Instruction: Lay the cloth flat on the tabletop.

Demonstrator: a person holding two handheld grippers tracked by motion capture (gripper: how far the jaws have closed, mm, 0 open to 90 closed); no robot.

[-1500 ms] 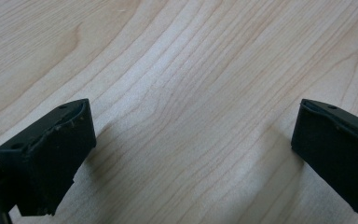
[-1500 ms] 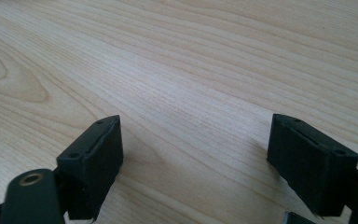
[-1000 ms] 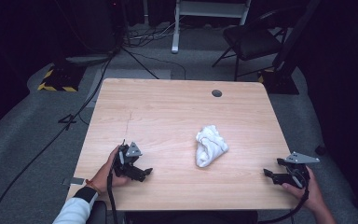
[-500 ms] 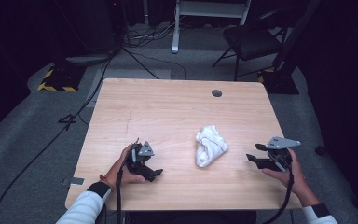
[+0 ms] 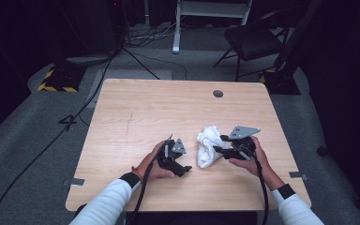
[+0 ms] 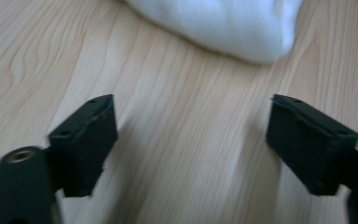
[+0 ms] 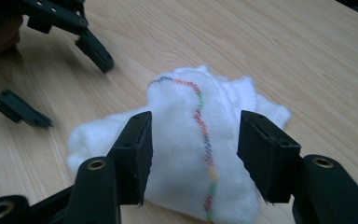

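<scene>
Dark floor and cables ring the pale wooden bench (image 5: 136,112); since a second ago both hands have moved in from the near corners toward the crumpled white cloth (image 5: 209,146) near the front edge, so a pickup looks close; left gripper (image 5: 182,169) fingers, just narrowing, stay released beside it; right gripper (image 5: 218,144) fingers, also narrowing, straddle its multicoloured stitched seam (image 7: 204,140), not yet pressing.

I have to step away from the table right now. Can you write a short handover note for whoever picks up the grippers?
Left gripper: jaws open and just closing a little, nothing between them, just short of the cloth.
Right gripper: jaws just closing, astride a fold of the cloth, not yet pressing.
White cloth: crumpled on the table, between both grippers.
Done: both grippers brought to the cloth.
Left: grip it.
</scene>
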